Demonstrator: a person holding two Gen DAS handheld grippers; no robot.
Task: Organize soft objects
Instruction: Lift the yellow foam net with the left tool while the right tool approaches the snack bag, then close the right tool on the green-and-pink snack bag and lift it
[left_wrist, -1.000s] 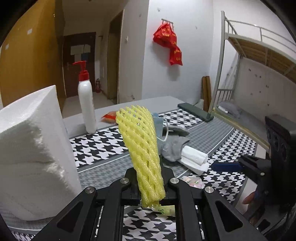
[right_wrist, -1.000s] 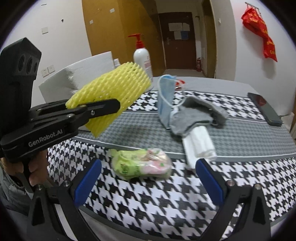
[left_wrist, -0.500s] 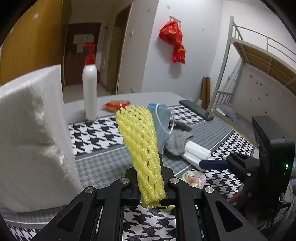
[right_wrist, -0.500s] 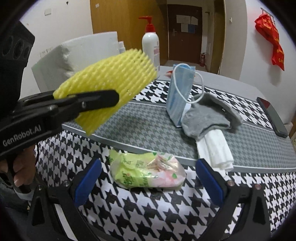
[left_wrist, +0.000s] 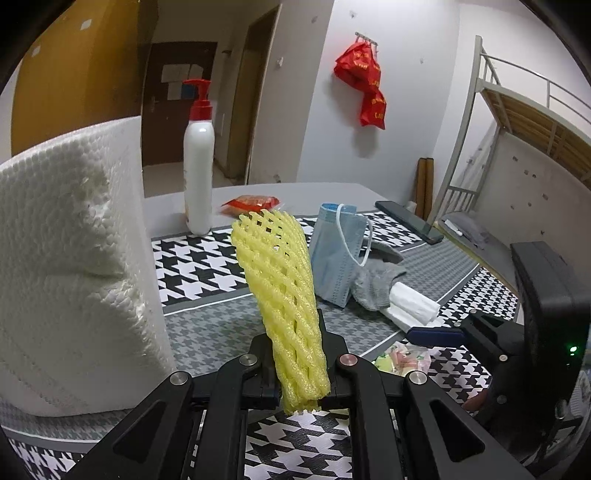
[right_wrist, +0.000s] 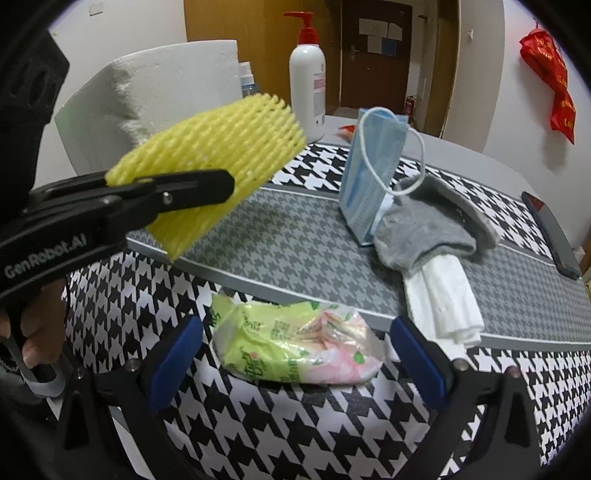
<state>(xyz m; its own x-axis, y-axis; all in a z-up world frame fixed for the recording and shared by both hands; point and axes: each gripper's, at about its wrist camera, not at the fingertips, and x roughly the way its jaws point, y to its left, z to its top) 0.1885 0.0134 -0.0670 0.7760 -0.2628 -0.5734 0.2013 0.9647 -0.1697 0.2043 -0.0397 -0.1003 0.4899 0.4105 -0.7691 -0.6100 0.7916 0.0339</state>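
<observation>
A houndstooth cloth (right_wrist: 295, 424) is covering the table, a white foam block (left_wrist: 70, 266) is standing at its left end, the left gripper (left_wrist: 301, 384) is clamping a yellow foam net (left_wrist: 284, 302) in the air, and the right gripper (right_wrist: 295, 365) is hovering spread wide around a green-pink packet (right_wrist: 295, 347).

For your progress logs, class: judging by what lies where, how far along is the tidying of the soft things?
Nothing looks sorted yet. In hand: the left gripper clamps the yellow foam net; the open right gripper brackets the tissue packet. Left: face mask, grey sock, white cloth.
</observation>
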